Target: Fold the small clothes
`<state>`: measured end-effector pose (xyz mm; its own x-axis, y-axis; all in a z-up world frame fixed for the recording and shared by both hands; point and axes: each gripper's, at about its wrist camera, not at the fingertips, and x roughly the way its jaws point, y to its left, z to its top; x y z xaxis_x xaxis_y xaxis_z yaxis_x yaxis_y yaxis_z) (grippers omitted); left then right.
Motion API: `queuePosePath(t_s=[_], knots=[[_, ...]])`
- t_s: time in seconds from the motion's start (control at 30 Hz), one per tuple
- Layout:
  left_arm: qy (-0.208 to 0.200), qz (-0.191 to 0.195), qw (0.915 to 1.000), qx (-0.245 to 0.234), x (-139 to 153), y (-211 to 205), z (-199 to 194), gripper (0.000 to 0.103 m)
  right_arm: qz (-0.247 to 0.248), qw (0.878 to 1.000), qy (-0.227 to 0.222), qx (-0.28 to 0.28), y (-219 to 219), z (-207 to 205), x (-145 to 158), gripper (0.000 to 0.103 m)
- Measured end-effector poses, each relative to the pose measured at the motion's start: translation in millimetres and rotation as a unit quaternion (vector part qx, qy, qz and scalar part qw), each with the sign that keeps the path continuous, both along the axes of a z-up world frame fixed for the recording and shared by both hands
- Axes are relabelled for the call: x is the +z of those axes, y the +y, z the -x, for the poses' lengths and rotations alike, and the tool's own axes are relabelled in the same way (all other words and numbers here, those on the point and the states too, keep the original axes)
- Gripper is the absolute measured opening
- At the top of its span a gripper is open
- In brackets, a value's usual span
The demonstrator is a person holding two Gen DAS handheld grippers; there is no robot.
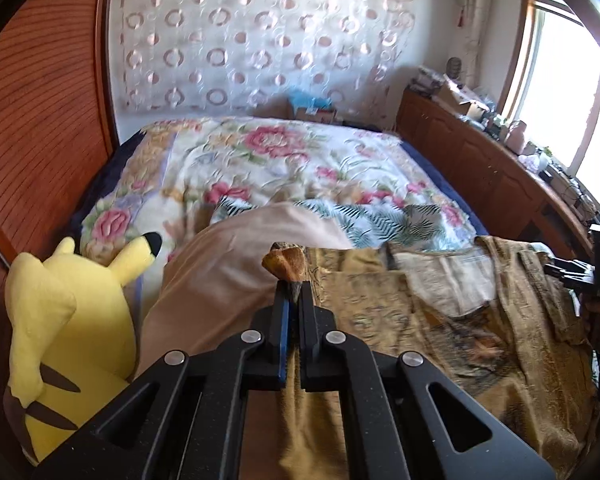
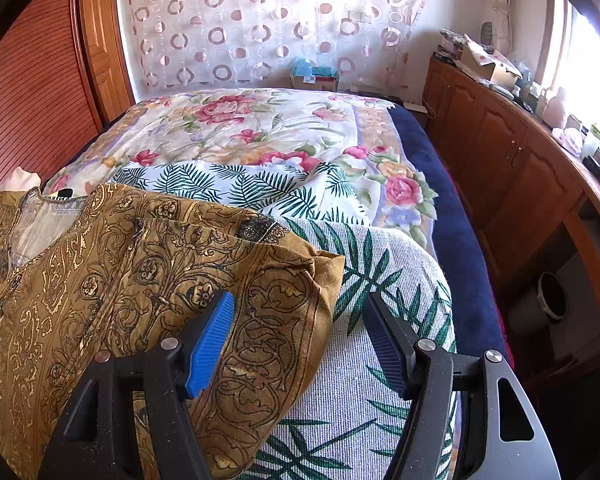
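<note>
A mustard-gold top with a dark paisley print (image 1: 460,320) lies spread on the bed, its pale inner lining showing at the neck. My left gripper (image 1: 294,290) is shut on a bunched edge of the top (image 1: 286,260), which pokes out past the fingertips and is lifted off the bed. In the right wrist view the top (image 2: 120,260) rests on a palm-leaf print cloth (image 2: 380,280). My right gripper (image 2: 299,300) stands open over the sleeve end, whose cloth lies under the left blue pad (image 2: 212,340), with neither pad pressing it. That gripper also shows at the far right as a black frame (image 1: 580,272).
A yellow plush toy (image 1: 68,312) sits at the left beside a pink pillow (image 1: 220,264). A floral quilt (image 1: 280,152) covers the far bed. Wooden cabinets (image 2: 520,168) with clutter on top line the right side. A wooden louvred door (image 1: 40,120) stands at the left.
</note>
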<state>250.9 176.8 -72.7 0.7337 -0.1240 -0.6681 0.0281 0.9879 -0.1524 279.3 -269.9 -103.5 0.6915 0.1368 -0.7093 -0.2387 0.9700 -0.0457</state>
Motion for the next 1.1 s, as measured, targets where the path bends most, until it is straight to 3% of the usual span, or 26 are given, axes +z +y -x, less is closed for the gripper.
queuePosePath(t_s=[0.43,0.53,0.57,0.6,0.93,1.1], knots=[[-0.033,0.007,0.9986,-0.04,18,-43,26,0.004,-0.003,1.0,0.0,0.003,-1,0,-1,0.068],[-0.039,0.006,0.9983,-0.044,22,-50,36,0.004,-0.004,1.0,-0.004,0.029,5,1,1,0.037],[-0.04,0.007,0.9982,-0.045,23,-51,39,0.004,-0.003,0.999,-0.001,0.035,9,2,2,0.018],[-0.043,0.007,0.998,-0.045,25,-52,44,0.004,-0.01,0.999,0.005,0.043,12,4,3,0.007],[-0.065,0.007,0.9971,-0.04,35,-53,102,0.004,-0.064,0.99,-0.086,0.089,6,89,48,0.004],[-0.058,0.002,0.9979,-0.03,23,-47,136,0.004,-0.073,0.986,-0.107,0.101,-14,143,51,0.004]])
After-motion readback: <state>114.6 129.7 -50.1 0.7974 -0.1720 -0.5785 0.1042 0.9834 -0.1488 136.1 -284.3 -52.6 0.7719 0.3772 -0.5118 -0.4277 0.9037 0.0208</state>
